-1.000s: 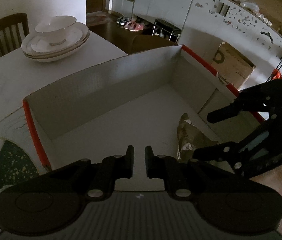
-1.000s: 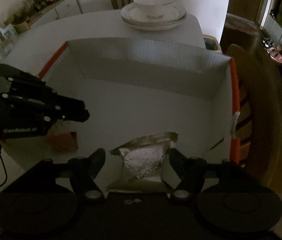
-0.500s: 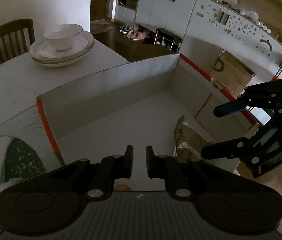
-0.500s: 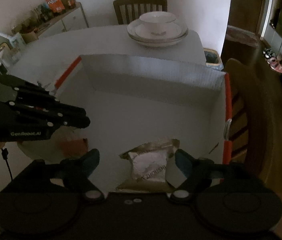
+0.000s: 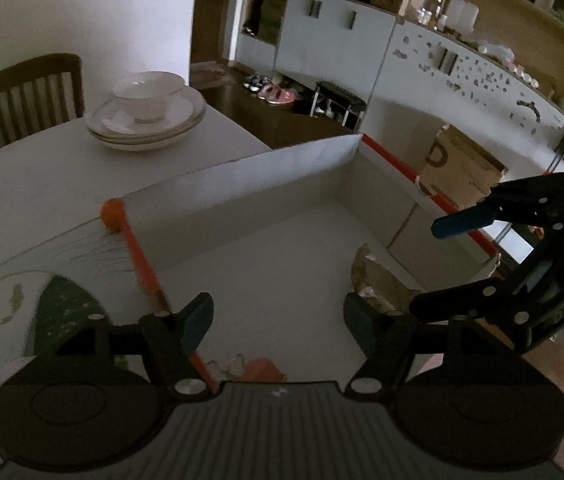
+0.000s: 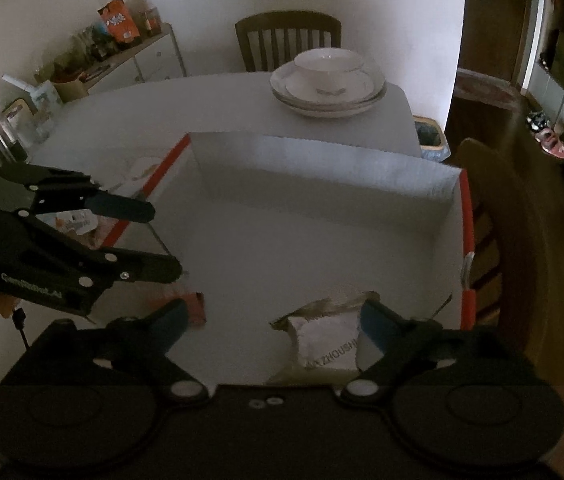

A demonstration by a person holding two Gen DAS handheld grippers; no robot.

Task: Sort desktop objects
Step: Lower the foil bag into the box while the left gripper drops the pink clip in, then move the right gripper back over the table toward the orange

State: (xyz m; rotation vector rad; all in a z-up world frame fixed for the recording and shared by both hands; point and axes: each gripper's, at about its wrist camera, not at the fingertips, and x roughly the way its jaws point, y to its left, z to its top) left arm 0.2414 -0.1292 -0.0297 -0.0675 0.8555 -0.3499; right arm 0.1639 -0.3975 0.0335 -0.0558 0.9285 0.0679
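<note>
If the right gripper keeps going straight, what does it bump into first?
Probably the box floor. The open right gripper points down into it, with the foil packet just off to its right; depth is hard to judge.

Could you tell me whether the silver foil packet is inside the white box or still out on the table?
Inside: the foil packet lies on the white box floor, near its right wall.

A box (image 6: 322, 184) is sitting on the table (image 6: 210, 100), with a packet (image 6: 328, 340) lying inside it near the right wall. Behind the box a bowl (image 6: 328, 66) is resting on stacked plates (image 6: 328, 98) — and behind those a chair (image 6: 288, 40) is standing. A small pouch (image 6: 196, 308) is lying in the box's near left corner — well apart from the packet.
</note>
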